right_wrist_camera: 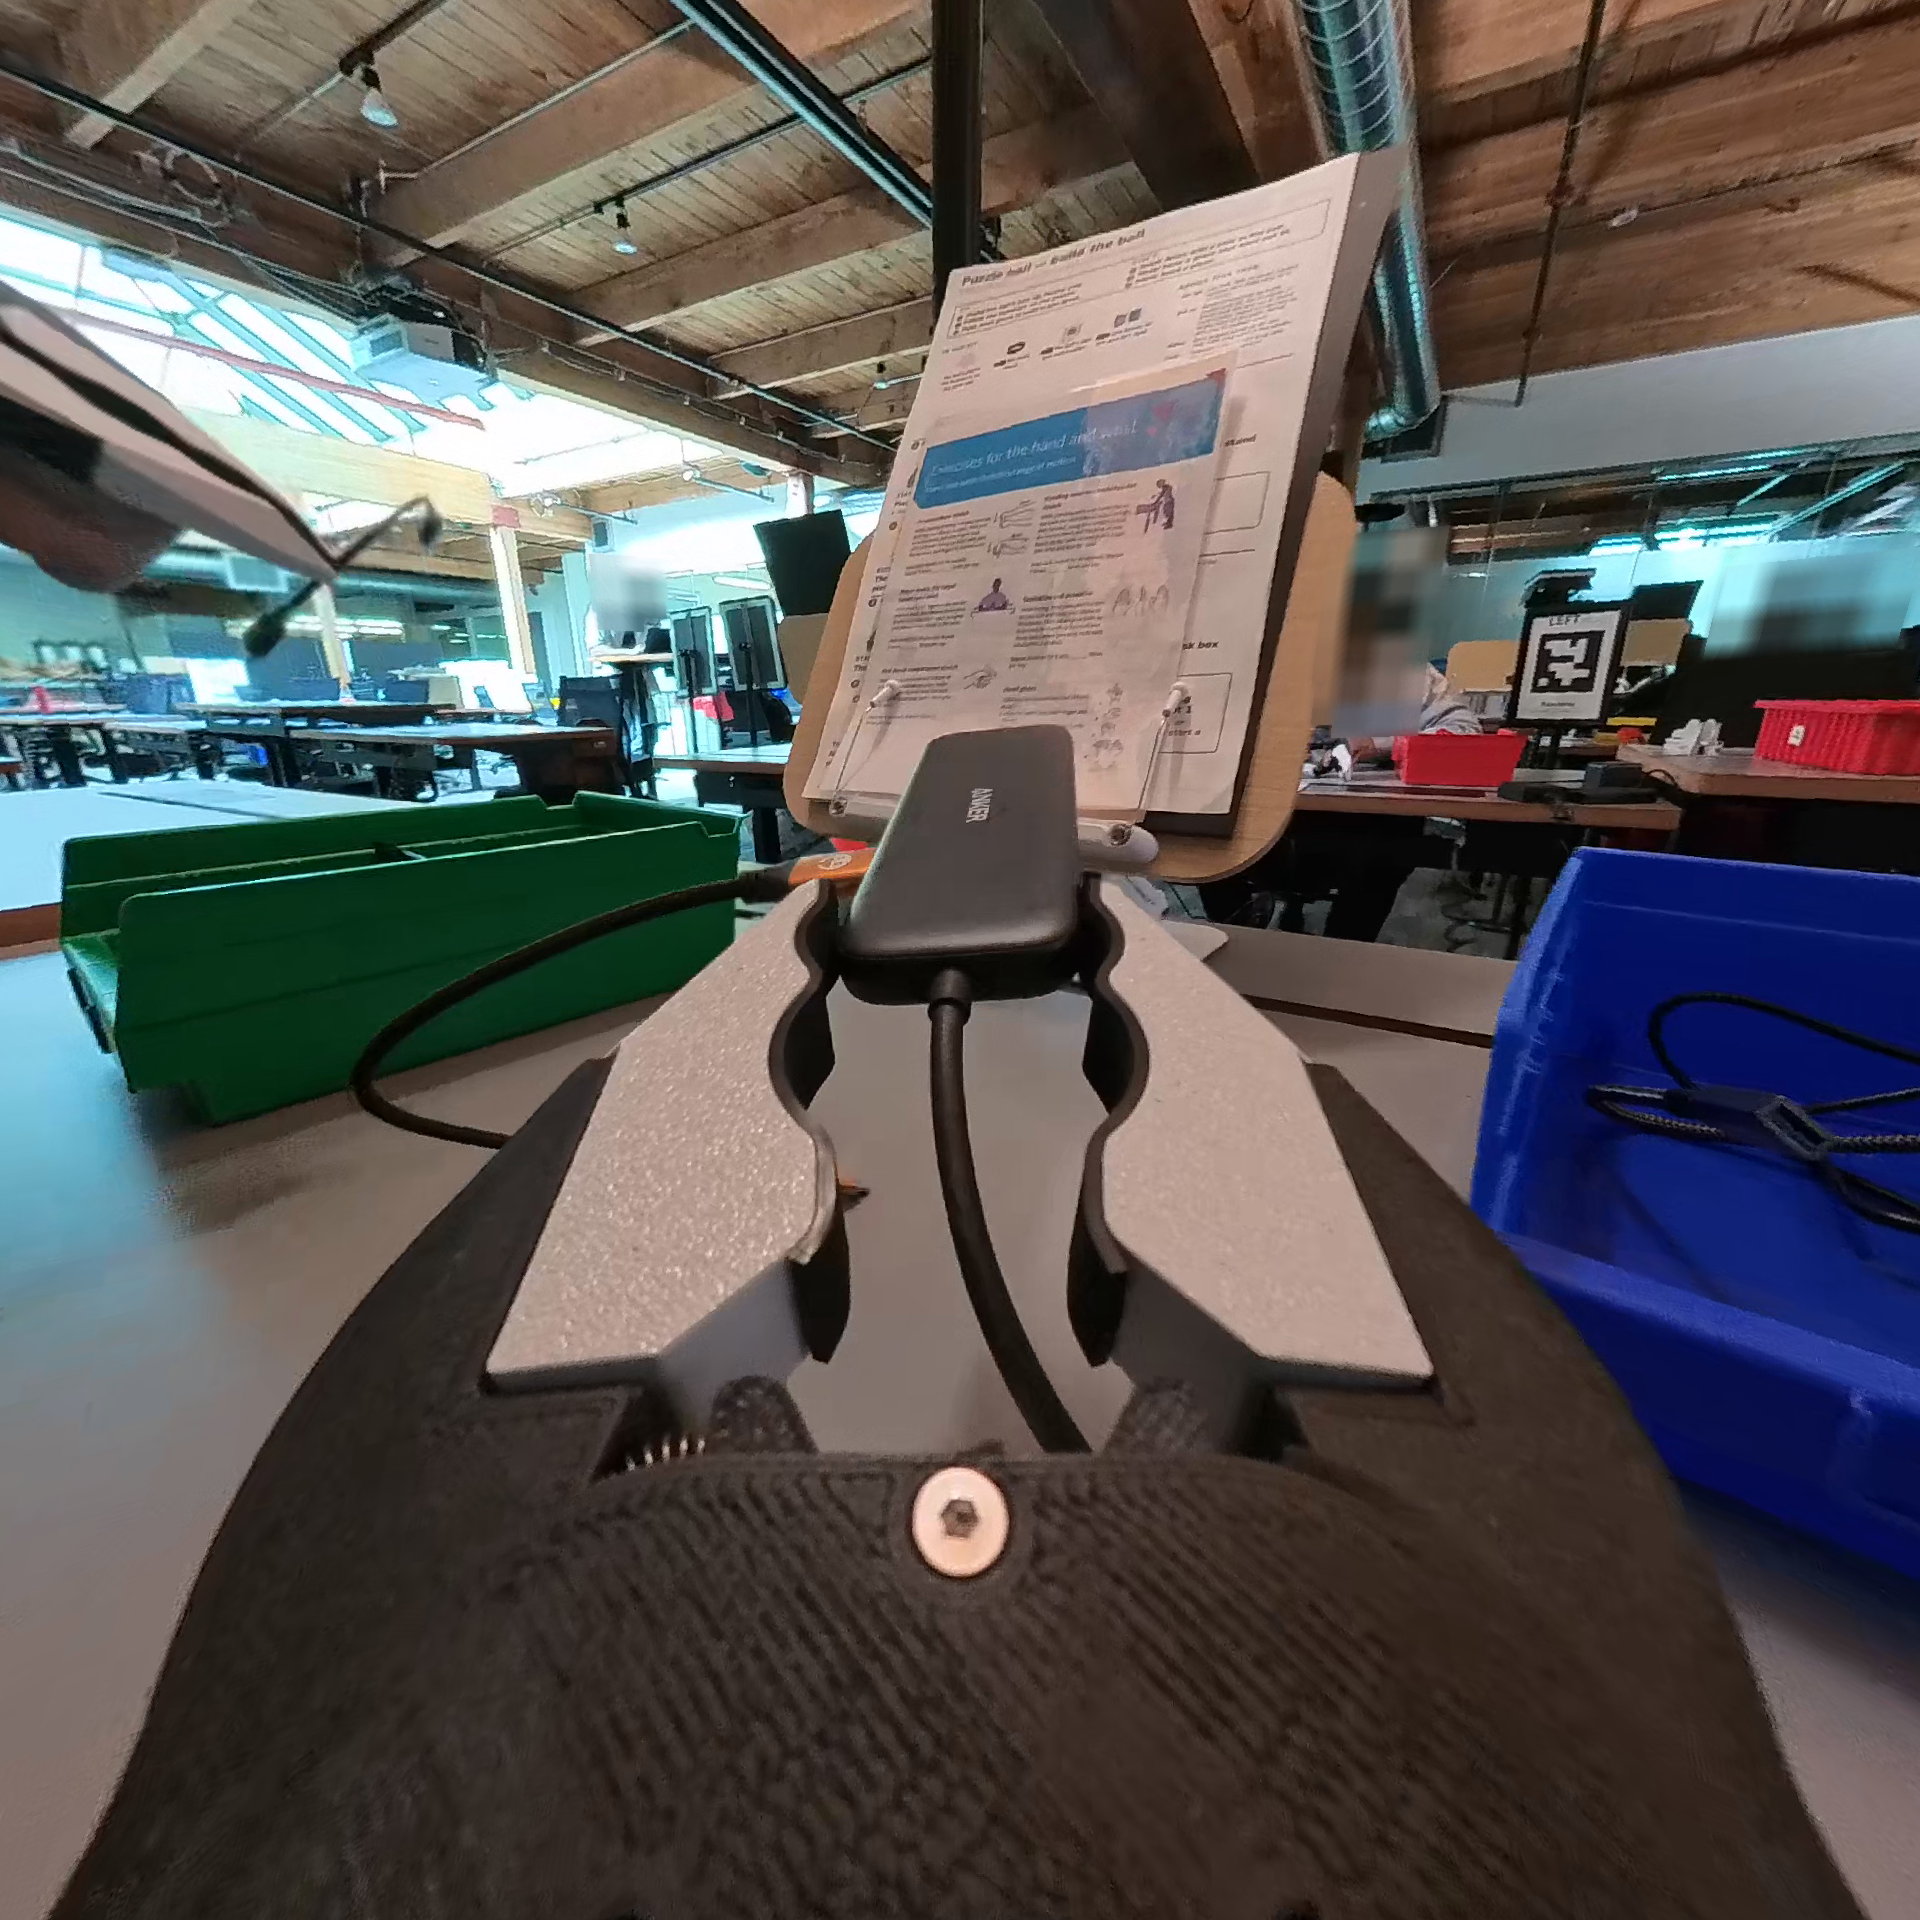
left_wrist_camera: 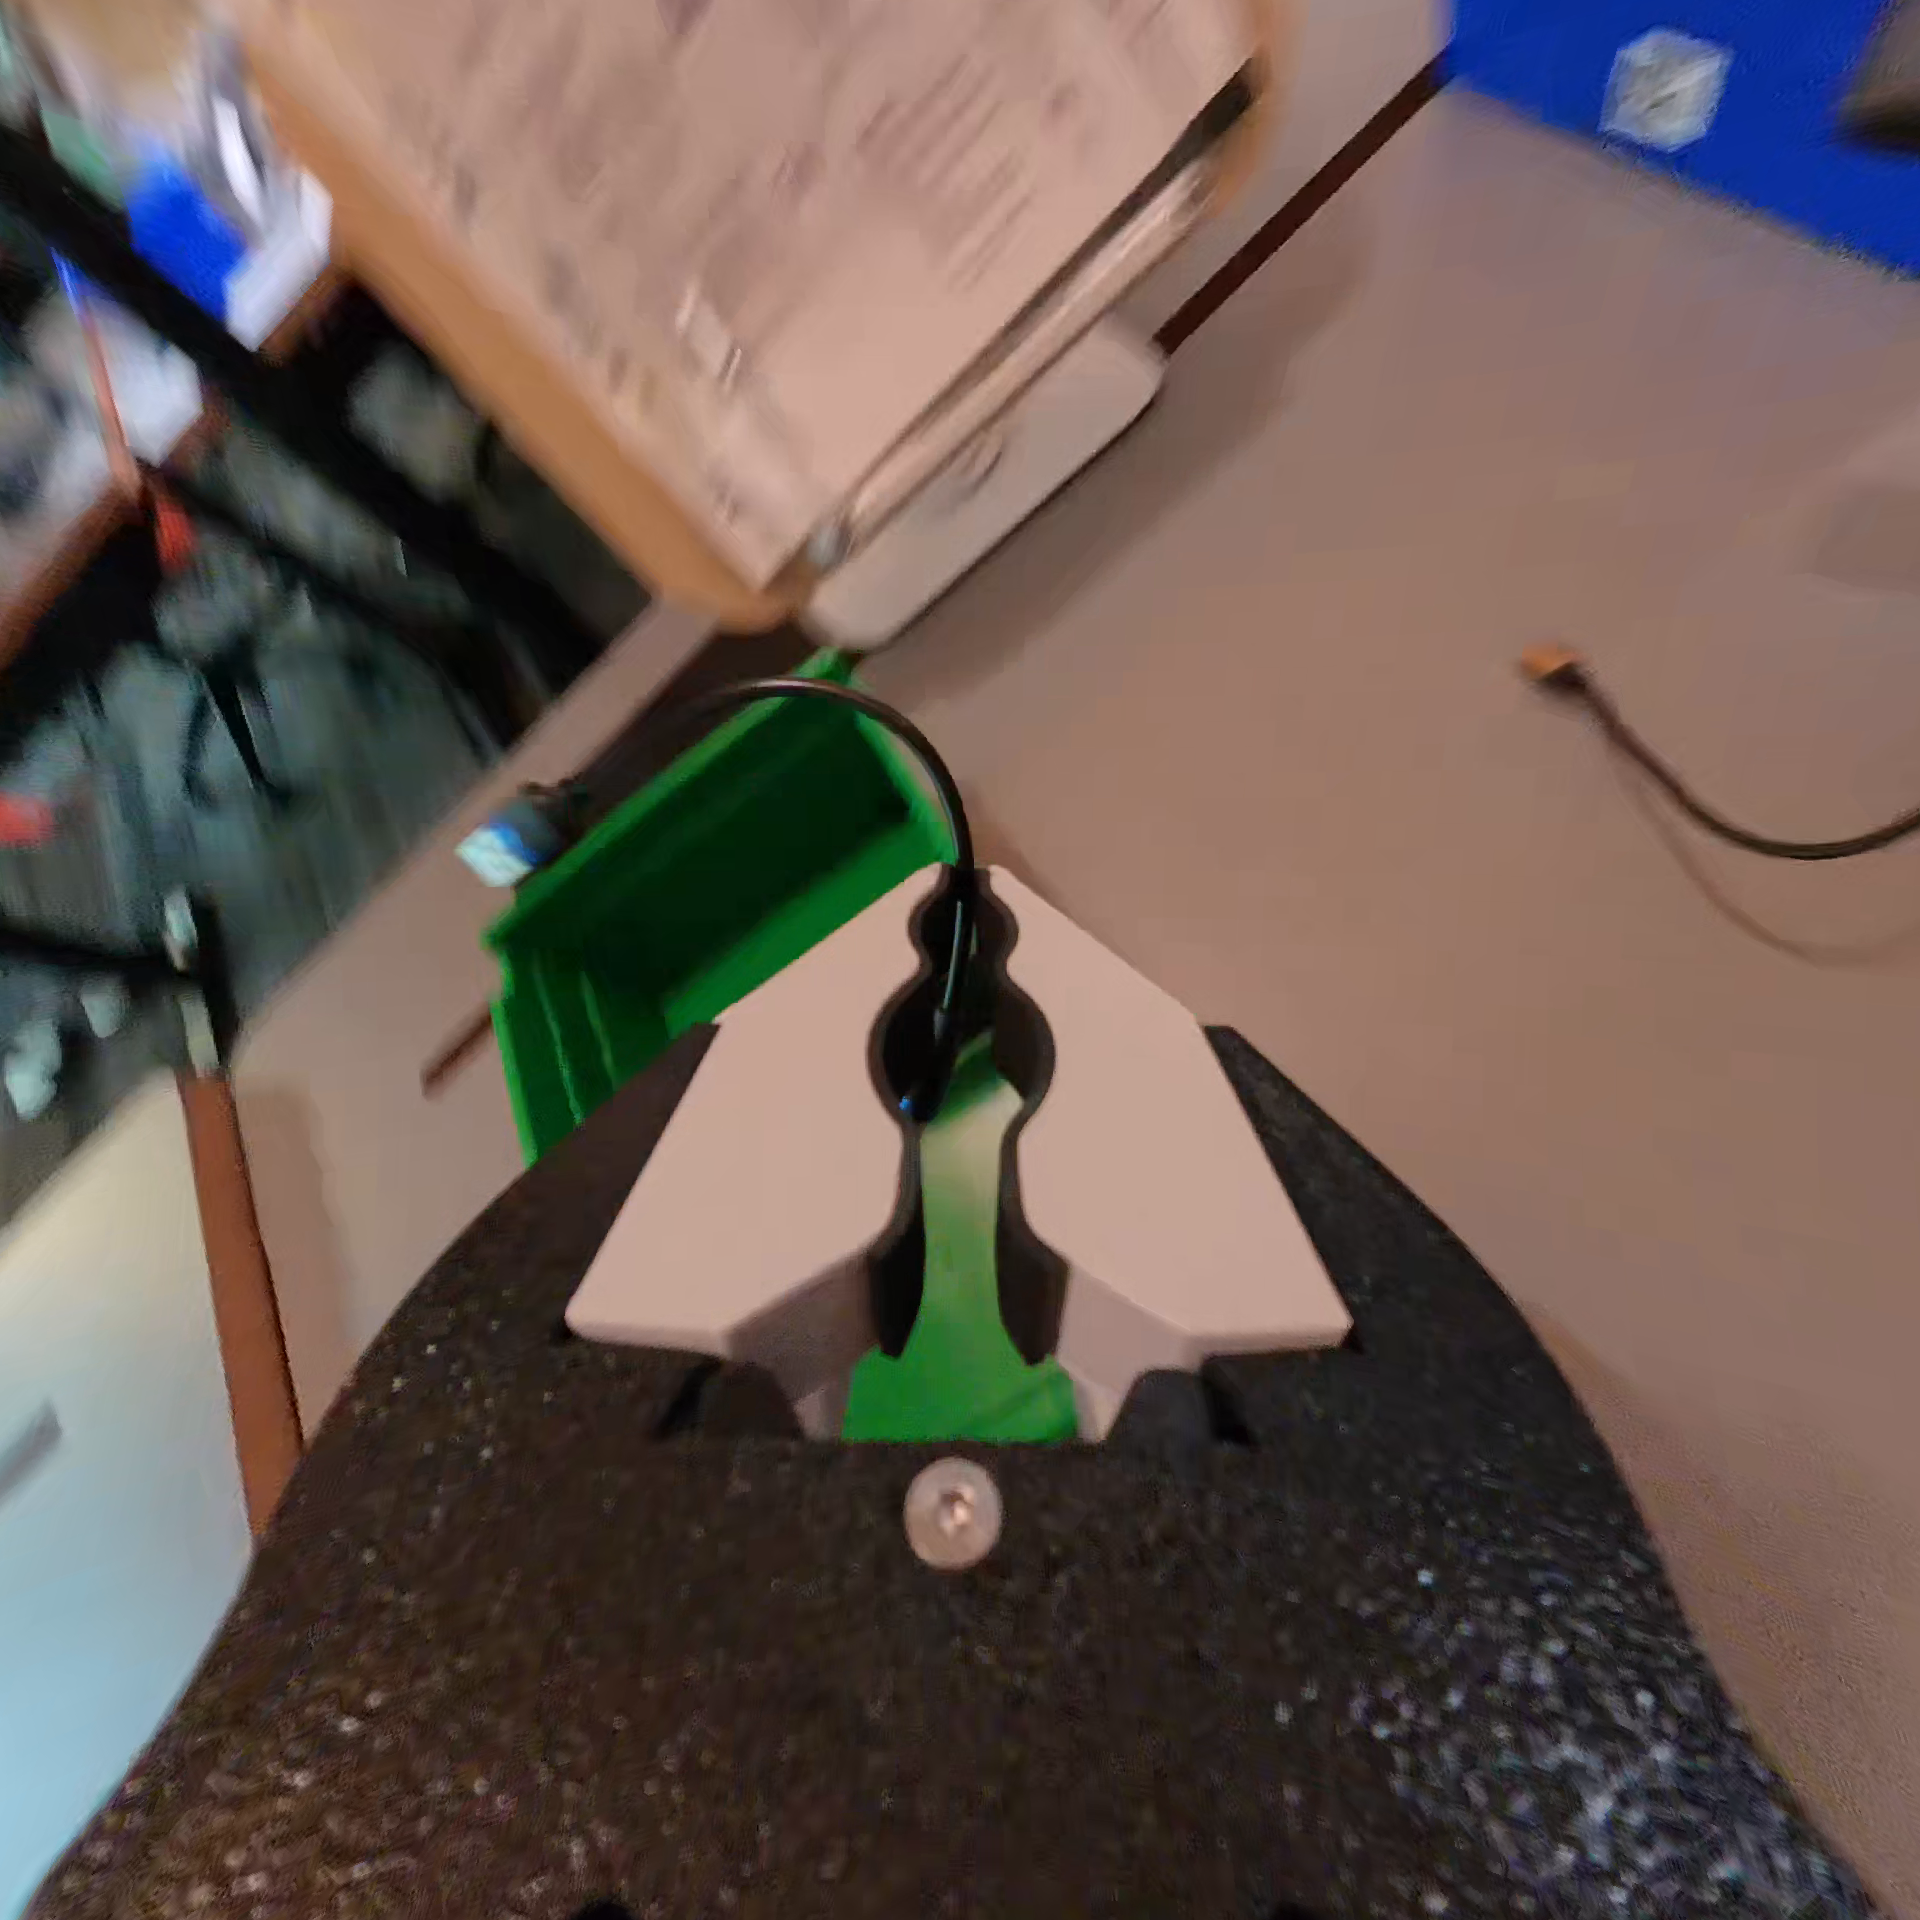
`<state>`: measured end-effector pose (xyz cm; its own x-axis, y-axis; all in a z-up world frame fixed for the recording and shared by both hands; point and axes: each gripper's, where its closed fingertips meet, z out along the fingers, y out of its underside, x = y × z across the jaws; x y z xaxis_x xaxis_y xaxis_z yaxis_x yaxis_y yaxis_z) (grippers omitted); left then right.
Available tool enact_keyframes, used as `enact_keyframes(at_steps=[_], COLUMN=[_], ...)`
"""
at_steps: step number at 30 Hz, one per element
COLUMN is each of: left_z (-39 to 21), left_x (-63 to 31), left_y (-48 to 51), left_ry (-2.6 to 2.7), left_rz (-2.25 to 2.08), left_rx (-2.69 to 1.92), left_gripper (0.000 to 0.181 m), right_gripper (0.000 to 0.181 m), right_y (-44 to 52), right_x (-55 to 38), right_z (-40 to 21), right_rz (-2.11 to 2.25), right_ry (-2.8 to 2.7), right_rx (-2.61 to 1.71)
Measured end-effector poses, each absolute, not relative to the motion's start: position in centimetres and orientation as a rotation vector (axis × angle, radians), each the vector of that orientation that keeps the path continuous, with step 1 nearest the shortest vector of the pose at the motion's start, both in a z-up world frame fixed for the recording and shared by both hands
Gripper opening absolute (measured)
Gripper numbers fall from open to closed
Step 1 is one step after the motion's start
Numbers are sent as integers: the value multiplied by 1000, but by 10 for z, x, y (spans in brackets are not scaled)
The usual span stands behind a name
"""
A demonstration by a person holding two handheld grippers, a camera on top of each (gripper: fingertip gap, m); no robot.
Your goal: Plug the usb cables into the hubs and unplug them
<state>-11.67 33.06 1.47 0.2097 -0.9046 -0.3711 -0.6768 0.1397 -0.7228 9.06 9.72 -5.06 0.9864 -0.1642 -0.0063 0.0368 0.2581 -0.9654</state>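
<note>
Left hand-held gripper: closed tight on a thin black USB cable, pinched at the tips. Cable arcs up and over to the left, ending in a blue-tipped USB plug hanging free above the green bin. Same plug end visible far off at upper left of the right wrist view, clear of the table. Left view heavily motion-blurred.

Right hand-held gripper: closed narrow on a dark grey USB hub, gripped at its near end, hub lifted off the table and pointing away toward the document stand. Hub's own black lead runs back between the fingers. 1 cable with orange connector plugged into the hub's left side, black cord looping down onto the table in front of the green bin.

White brand lettering on hub top; not quoting. Printed sheets with text and diagrams on the stand, one with a blue header band. Black-and-white fiducial marker sign on a far table at right.

Blue bin right of the gripper, holding more black cables. Another loose cable with tan connector lying on the table in the left view.
</note>
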Motion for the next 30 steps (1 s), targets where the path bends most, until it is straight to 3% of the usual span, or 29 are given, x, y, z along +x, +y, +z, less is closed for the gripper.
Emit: enact_keyframes(at_steps=[4, 11, 15, 18, 21, 27, 30], left_z=[5, -139, -178, -186, -182, -170, -188], left_x=[-56, -24, -39, -49, -48, 0, 14], left_y=[250, 210, 216, 213, 203, 199, 225], left_ry=[1808, 2300, 2410, 2432, 2373, 1838, 1721], left_rz=[-445, -271, -249, -312, -425, -696, -527], left_rx=[-1235, -840, -777, -911, -1211, -1854, -1941], left_gripper=[1, 0, 2, 7, 31, 36, 39], right_gripper=[46, 46, 46, 46, 46, 46, 46], right_y=[87, 67, 60, 60, 65, 68, 66], right_x=[104, 97, 115, 117, 115, 112, 113], right_z=[-45, -38, -40, -40, -44, -45, -44], right_rz=[-161, -44, -87, -97, -119, -131, -124], right_ry=[175, 14, 78, 88, 68, 53, 63], right_rx=[-1260, -1231, -1235, -1235, -1269, -1280, -1270])
